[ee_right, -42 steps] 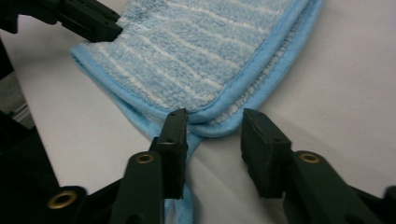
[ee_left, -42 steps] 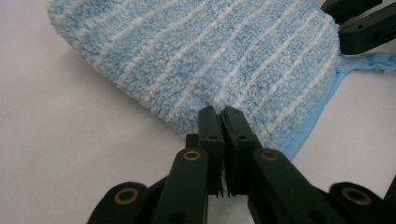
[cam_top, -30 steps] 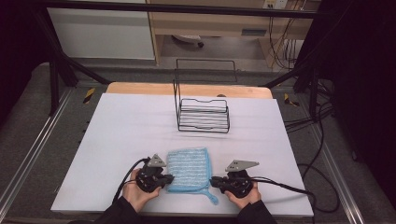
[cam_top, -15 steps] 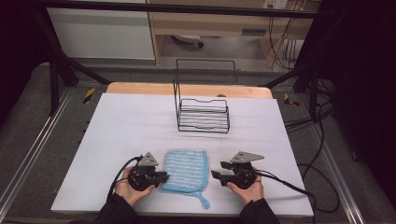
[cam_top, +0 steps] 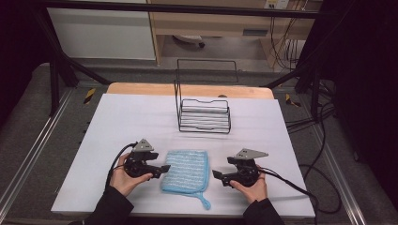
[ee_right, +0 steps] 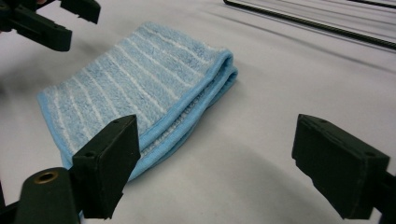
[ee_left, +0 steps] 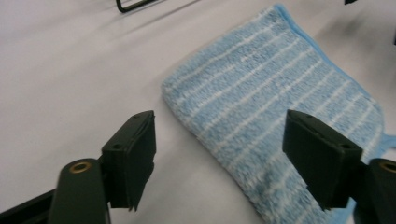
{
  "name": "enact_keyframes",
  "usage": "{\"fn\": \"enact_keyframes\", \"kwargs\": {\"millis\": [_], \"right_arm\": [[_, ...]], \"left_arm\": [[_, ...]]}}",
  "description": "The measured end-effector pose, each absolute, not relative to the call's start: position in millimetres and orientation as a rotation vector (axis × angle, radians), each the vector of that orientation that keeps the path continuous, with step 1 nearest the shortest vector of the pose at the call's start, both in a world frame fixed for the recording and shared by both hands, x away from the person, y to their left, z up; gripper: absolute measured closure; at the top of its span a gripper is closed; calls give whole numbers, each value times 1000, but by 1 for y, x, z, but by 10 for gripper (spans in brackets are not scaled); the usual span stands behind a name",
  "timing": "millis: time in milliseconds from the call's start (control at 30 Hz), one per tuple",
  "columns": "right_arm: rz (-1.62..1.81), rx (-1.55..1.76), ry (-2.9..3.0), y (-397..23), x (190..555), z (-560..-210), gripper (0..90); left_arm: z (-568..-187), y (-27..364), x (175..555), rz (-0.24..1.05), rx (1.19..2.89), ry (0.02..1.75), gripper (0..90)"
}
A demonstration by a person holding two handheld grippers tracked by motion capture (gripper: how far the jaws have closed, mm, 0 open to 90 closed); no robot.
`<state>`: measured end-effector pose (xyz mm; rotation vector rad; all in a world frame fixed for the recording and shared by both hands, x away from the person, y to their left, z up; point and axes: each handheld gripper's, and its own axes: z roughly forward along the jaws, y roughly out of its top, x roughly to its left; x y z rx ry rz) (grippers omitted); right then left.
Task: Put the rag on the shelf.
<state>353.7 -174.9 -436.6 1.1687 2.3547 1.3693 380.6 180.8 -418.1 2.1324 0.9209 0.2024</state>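
Note:
A folded light-blue towel (cam_top: 185, 171) with white stripes lies flat on the white table near its front edge, a hanging loop trailing at its front right corner. The left gripper (cam_top: 164, 168) rests just left of the towel, open and empty; in the left gripper view the towel (ee_left: 275, 116) lies ahead between the spread jaws. The right gripper (cam_top: 216, 175) sits a little right of the towel, open and empty. In the right gripper view the towel (ee_right: 135, 93) shows its folded double edge, with the left gripper (ee_right: 46, 23) beyond it.
A black wire rack (cam_top: 204, 115) with a tall back frame stands at the table's middle rear. The white tabletop (cam_top: 122, 117) spreads wide on both sides. Cables trail off the right edge (cam_top: 291, 183).
Both grippers have drawn apart from the towel, left one leftward and right one rightward. The towel now lies folded narrower and released.

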Motion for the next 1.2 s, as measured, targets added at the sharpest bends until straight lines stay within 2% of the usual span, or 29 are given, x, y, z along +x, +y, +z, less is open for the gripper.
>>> {"fn": "enact_keyframes", "kwargs": {"millis": [300,567,1033,1200], "right_arm": [[1354,1159,2370,-175,354,-437,91],[1329,1162,2375,-174,354,-439,62],[1306,1170,2382,-173,355,-442,66],[1316,1195,2373,-172,356,-442,64]], "left_arm": [[-414,164,406,264,2136,962,200],[-424,158,425,270,2128,1035,220],[-441,156,424,191,2150,1074,597],[-444,156,422,160,2124,1082,683]]}}
